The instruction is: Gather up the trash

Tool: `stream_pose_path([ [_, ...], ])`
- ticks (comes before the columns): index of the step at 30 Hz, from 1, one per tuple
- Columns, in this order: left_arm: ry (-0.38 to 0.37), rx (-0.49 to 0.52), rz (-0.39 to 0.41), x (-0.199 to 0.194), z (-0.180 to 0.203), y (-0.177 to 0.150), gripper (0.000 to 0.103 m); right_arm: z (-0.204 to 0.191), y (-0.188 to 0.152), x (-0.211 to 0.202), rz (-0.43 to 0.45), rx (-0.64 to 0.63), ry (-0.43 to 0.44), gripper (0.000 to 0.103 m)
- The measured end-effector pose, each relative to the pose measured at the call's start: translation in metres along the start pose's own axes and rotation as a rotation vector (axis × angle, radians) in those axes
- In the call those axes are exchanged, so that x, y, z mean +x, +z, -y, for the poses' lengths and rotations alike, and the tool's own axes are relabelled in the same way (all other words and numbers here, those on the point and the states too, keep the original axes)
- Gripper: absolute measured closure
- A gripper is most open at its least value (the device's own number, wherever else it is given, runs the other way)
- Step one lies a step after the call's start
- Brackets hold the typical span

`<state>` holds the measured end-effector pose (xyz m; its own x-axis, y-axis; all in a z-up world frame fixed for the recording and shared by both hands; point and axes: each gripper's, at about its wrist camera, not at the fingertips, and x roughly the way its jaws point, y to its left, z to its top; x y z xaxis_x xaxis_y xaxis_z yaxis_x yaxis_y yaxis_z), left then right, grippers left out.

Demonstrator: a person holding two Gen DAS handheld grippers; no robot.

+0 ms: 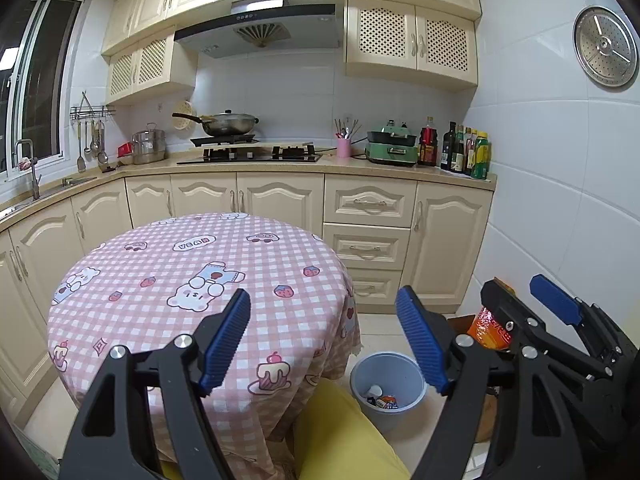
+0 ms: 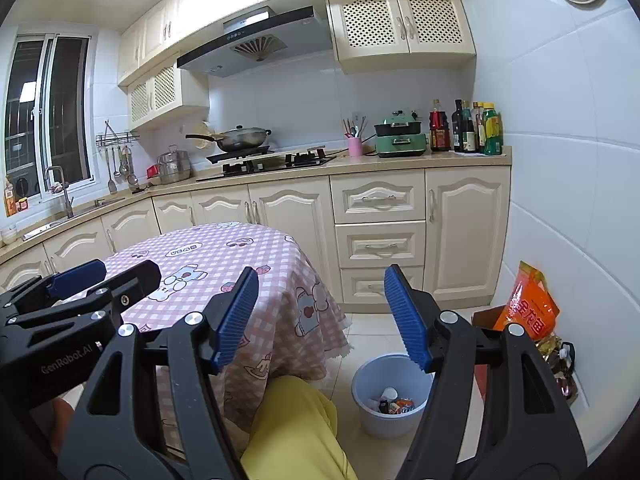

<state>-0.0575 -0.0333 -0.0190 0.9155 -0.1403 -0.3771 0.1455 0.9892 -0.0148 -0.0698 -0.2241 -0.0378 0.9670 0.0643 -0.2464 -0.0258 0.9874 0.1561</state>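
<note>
A grey-blue trash bin (image 1: 387, 384) stands on the floor right of the round table (image 1: 192, 280); it holds several pieces of trash (image 1: 382, 400). It also shows in the right wrist view (image 2: 390, 394) with trash (image 2: 394, 403) inside. My left gripper (image 1: 324, 336) is open and empty, held above the table's near edge. My right gripper (image 2: 320, 316) is open and empty, above the gap between table and bin. The right gripper shows at the right of the left wrist view (image 1: 536, 300), and the left gripper at the left of the right wrist view (image 2: 104, 276). The pink checked cloth (image 2: 224, 256) bears no loose objects.
An orange snack bag (image 2: 530, 308) leans on the right wall above a cardboard box (image 2: 486, 318). A person's yellow-clad leg (image 2: 292, 432) is just below the grippers. Kitchen cabinets (image 2: 376, 232), stove (image 2: 272, 162) and bottles (image 2: 472, 128) line the back wall.
</note>
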Motion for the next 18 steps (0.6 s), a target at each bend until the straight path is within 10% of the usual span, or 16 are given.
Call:
stream_pose_path([
  [18,-0.007,0.008,-0.017,0.0064,0.0027,0.0009,0.029,0.0061,-0.0026,0.0037,-0.009,0.015,-0.003,0.038],
])
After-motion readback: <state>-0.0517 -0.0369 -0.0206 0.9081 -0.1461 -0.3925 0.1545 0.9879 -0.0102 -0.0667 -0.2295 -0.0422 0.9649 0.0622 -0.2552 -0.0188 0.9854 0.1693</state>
